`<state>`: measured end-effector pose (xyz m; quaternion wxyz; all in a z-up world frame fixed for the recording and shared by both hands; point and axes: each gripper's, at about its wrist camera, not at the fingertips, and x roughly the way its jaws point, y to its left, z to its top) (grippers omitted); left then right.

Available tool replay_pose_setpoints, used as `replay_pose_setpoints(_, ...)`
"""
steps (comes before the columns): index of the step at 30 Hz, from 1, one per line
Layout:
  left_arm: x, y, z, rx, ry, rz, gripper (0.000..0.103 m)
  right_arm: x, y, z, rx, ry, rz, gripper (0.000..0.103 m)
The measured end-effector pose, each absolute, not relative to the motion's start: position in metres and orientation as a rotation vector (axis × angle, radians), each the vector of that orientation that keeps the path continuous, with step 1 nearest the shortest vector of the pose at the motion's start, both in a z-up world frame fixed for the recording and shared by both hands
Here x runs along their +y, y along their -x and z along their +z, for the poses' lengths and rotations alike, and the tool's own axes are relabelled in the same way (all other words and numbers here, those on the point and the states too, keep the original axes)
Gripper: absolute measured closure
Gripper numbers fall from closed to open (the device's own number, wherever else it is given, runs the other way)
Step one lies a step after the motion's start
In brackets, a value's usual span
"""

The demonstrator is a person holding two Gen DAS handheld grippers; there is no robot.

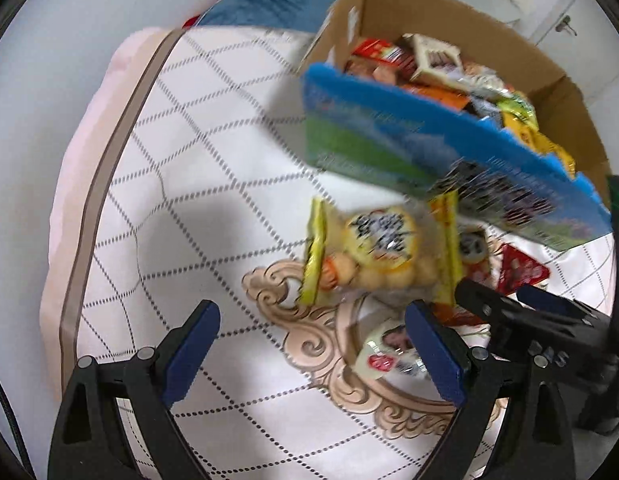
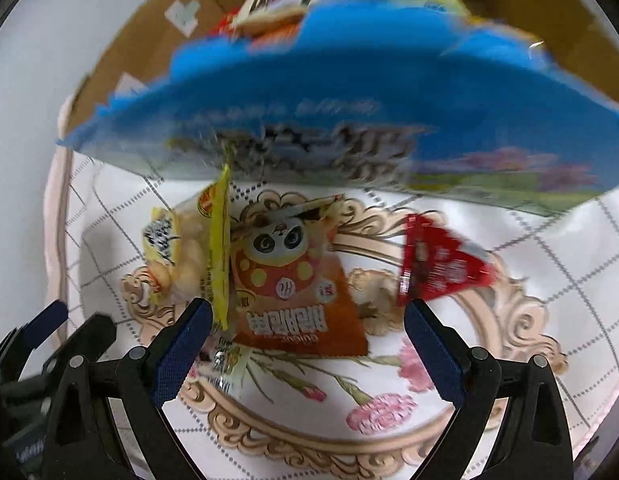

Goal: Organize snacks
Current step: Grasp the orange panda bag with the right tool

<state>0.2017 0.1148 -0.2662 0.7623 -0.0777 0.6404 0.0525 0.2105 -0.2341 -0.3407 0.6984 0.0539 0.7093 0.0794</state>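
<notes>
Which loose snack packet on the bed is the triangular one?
The red packet, lying right of the orange panda packet. It alone has a three-cornered shape; the panda packet and the yellow puff bag are rectangular pouches.

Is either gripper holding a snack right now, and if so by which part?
Nothing is held. The left gripper and right gripper are both open above the bedspread, pads clear of the orange panda packet.

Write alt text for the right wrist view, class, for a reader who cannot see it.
The open right gripper hangs empty above an orange panda snack packet lying on a patterned bedspread. A yellow snack bag lies to its left and a red triangular packet to its right. Behind them stands a blue-fronted cardboard box filled with snacks.
</notes>
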Motion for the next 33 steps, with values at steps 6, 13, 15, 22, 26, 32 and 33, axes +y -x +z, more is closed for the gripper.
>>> replay_pose_setpoints(6,0.121,-0.195,-0.277,1.427,0.181,0.119,0.008,-0.223,-0.215,-0.369,1.615,-0.117,0.162,0.024)
replay_pose_setpoints(13,0.101,-0.195,-0.28,1.453,0.176,0.04,0.008,-0.244,-0.193,-0.362,1.63,-0.095,0.154,0.03)
replay_pose_setpoints(15,0.092,-0.197,-0.283,1.467,0.169,0.011,0.008,-0.256,-0.185,-0.36,1.64,-0.104,0.146,0.031)
replay_pose_setpoints(22,0.05,-0.2,-0.304,1.54,0.073,-0.123,0.008,-0.285,-0.156,-0.355,1.677,-0.141,0.139,0.031)
replay_pose_setpoints(26,0.034,-0.199,-0.32,1.586,0.024,-0.166,0.008,-0.292,-0.144,-0.36,1.699,-0.148,0.133,0.03)
replay_pose_setpoints(32,0.032,-0.205,-0.34,1.613,-0.006,-0.169,0.008,-0.31,-0.14,-0.364,1.703,-0.204,0.126,0.029)
replay_pose_setpoints(33,0.032,-0.206,-0.343,1.609,-0.009,-0.173,0.008,-0.31,-0.14,-0.363,1.704,-0.201,0.124,0.029)
